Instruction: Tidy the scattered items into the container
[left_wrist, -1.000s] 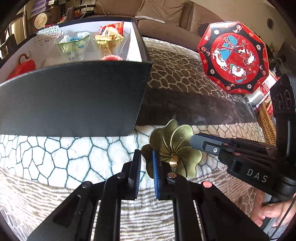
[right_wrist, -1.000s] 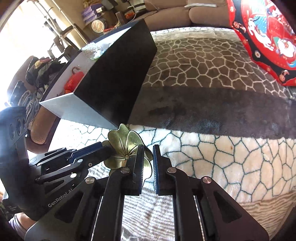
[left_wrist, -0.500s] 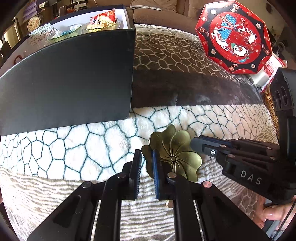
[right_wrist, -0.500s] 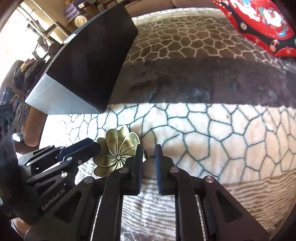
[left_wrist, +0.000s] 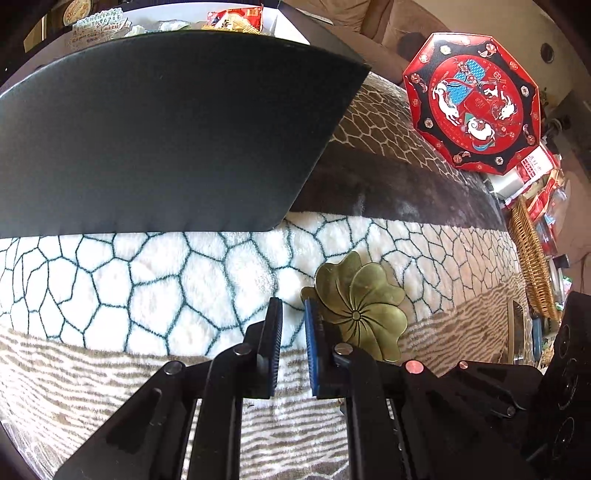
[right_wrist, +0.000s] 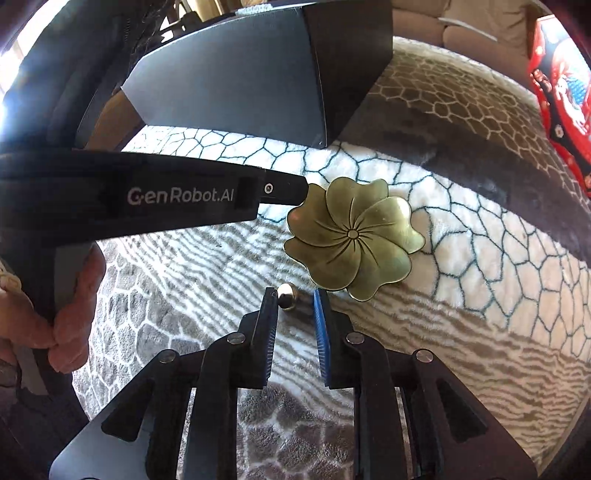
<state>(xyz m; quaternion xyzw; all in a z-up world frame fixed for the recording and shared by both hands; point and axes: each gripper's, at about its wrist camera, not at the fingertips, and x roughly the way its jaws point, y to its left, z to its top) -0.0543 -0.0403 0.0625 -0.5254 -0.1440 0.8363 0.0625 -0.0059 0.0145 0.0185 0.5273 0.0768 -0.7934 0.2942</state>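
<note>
Several wrapped sweets and snack packets (left_wrist: 236, 22) already lie inside the tall black cardboard box (left_wrist: 166, 129), so part of the tidying looks done. Two things remain outside it on the plush blanket (left_wrist: 147, 280): a brass flower-shaped dish with swirled petals (right_wrist: 352, 236) and a small shiny metal ball (right_wrist: 287, 295), both just in front of the box.

The left hand-held gripper (left_wrist: 292, 325) has its jaws drawn narrow; its tip touches the dish's rim, though whether it pinches the edge or only rests against it is hard to tell from either view. The right hand-held gripper (right_wrist: 295, 306) has just been opening a little, and the ball sits between its black and blue ribbed pads without being pressed.

The dish is thin, hard and slightly dulled, with scalloped lobes and fine engraved lines meeting at a central boss. The blanket is soft and deep-piled, cream with a teal cell pattern and taupe stripes. A red octagonal lacquer-look tin (left_wrist: 474, 103) and a woven wicker basket (left_wrist: 532, 254) stand well apart.
</note>
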